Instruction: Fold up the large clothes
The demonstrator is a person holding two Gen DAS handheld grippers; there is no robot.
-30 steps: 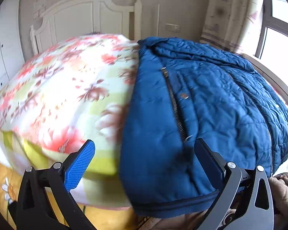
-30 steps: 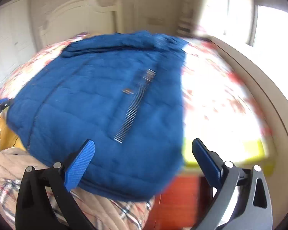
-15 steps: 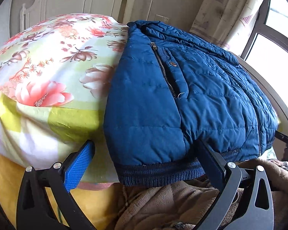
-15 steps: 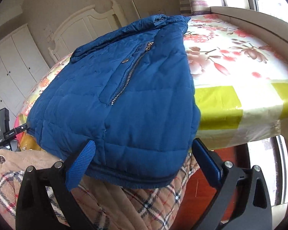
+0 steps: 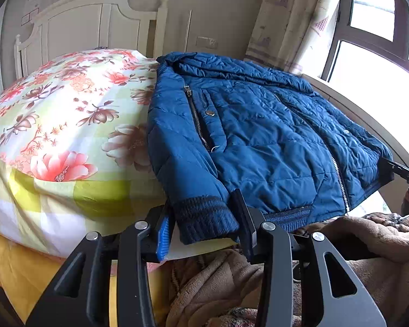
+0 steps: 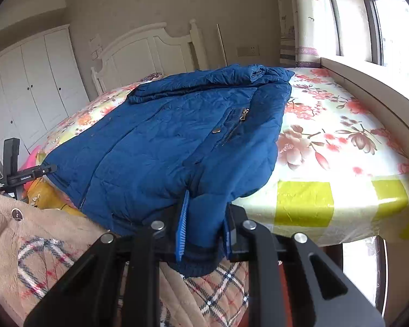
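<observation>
Left wrist view: a blue quilted jacket point(image 5: 259, 136) lies front-up across the right half of the frame, spread on a bed with a floral sheet point(image 5: 68, 114) that fills the left half. The left gripper point(image 5: 204, 226), at lower centre, has its jaws drawn narrow around the jacket's dark ribbed cuff point(image 5: 204, 218), the blue pad on the left finger pressed to the knit and the black right finger against its other side. A white headboard point(image 5: 90, 24) stands at upper left, a patterned curtain point(image 5: 294, 19) and a window point(image 5: 381, 41) at upper right. A tan fleece blanket point(image 5: 354, 245) bunches at lower right. The other tool's black frame shows at the far right edge, at the jacket's corner.

Right wrist view: the same jacket point(image 6: 177, 136) covers the centre and left of the frame, its collar toward the headboard point(image 6: 150, 54) at upper centre. The right gripper point(image 6: 204, 234), at lower centre, is closed narrow on the jacket's other cuff point(image 6: 199, 256), which hangs over the bed's near edge between the blue-padded fingers. The floral sheet point(image 6: 327, 141) shows bare to the right. White wardrobe doors point(image 6: 27, 90) line the left. A plaid-lined tan blanket point(image 6: 54, 245) lies at lower left.
</observation>
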